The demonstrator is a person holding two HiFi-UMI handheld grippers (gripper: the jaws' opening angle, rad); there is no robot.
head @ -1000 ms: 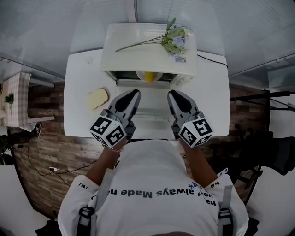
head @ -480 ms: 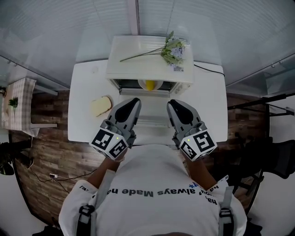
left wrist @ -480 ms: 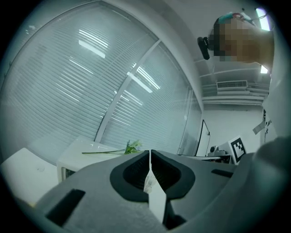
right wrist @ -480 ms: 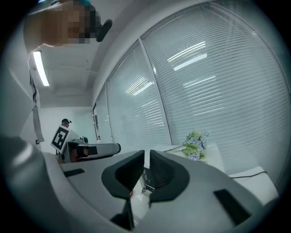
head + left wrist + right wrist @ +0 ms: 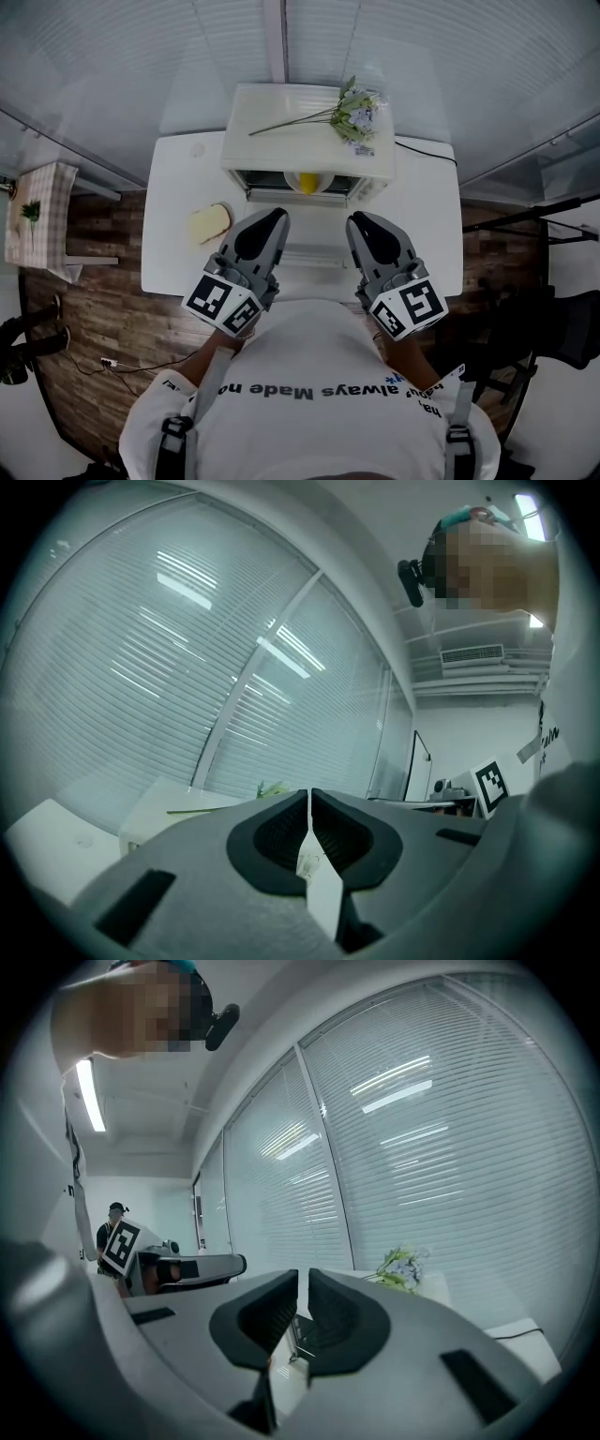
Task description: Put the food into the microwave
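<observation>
The left gripper (image 5: 271, 218) and right gripper (image 5: 360, 221), jaws pressed together on nothing, hang before the microwave (image 5: 307, 141), what looks like bread (image 5: 209, 224) lying leftward

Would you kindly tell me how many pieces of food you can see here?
2: a bread slice on the table left of the microwave, and something yellow inside the microwave; more may be hidden inside.

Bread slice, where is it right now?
Head view: the bread slice lies on the table, left of the microwave, just beyond the left tongs.
</observation>
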